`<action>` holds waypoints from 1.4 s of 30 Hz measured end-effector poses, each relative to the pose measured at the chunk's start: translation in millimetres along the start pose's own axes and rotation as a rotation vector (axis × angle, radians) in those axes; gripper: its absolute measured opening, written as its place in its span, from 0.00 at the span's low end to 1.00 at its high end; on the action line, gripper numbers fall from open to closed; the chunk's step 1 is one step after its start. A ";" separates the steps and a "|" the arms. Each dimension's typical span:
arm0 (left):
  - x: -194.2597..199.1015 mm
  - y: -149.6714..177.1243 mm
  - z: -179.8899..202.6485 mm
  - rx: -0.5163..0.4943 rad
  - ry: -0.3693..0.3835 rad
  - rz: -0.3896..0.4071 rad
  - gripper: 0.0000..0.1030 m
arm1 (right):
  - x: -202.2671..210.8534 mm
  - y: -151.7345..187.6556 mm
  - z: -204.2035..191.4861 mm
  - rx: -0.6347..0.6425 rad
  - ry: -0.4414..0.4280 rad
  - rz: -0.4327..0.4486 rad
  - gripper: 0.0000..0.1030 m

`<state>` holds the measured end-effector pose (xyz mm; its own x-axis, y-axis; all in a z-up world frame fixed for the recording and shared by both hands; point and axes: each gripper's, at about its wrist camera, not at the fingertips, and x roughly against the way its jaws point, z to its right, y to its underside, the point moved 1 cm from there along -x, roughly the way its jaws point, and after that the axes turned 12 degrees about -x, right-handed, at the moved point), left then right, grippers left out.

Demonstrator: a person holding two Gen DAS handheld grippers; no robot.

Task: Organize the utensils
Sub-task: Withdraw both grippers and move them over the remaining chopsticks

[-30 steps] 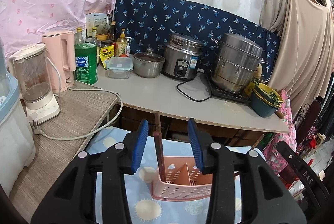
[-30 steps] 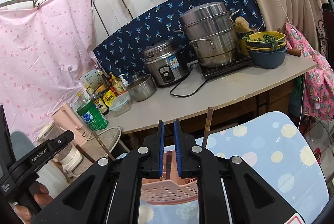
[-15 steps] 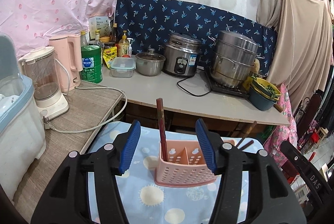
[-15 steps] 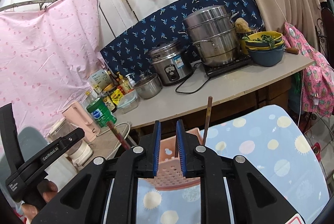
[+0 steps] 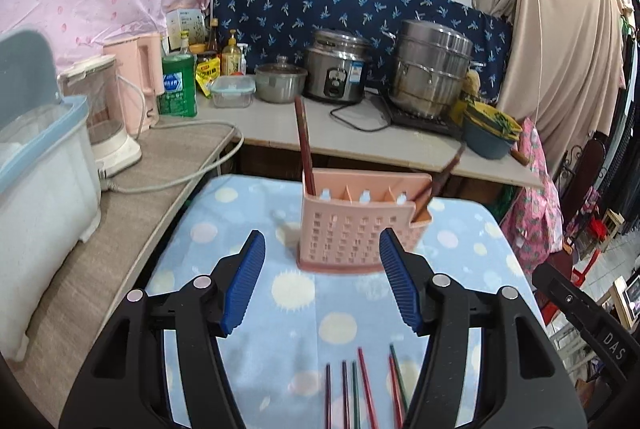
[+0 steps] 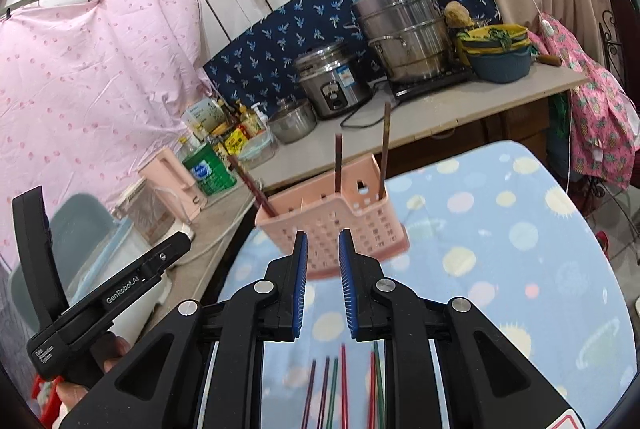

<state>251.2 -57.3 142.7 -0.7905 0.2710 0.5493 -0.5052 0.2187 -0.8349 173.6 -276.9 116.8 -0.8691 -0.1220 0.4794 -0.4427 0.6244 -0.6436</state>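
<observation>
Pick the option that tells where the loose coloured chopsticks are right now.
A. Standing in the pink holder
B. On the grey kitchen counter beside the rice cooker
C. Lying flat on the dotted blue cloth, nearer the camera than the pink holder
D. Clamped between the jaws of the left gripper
C: the coloured chopsticks lie flat on the blue cloth, on the near side of the pink holder, and nothing is between either gripper's jaws.

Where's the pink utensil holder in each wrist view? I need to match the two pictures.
Left wrist: the holder stands centre frame on the blue dotted cloth, just beyond the fingertips.
Right wrist: the holder sits centre frame, partly behind the blue pads.
Shared landmark: the rice cooker on the counter behind.
</observation>
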 end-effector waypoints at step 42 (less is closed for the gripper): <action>33.4 237.8 38.0 -0.098 0.068 -0.349 0.55 | 23.4 211.9 75.8 0.210 0.251 -0.298 0.17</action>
<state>91.5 -31.9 -38.8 -0.5500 0.2248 0.8044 -0.7024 0.3965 -0.5911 42.7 -205.9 -53.6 -0.6275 -0.0661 0.7758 -0.7238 0.4168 -0.5499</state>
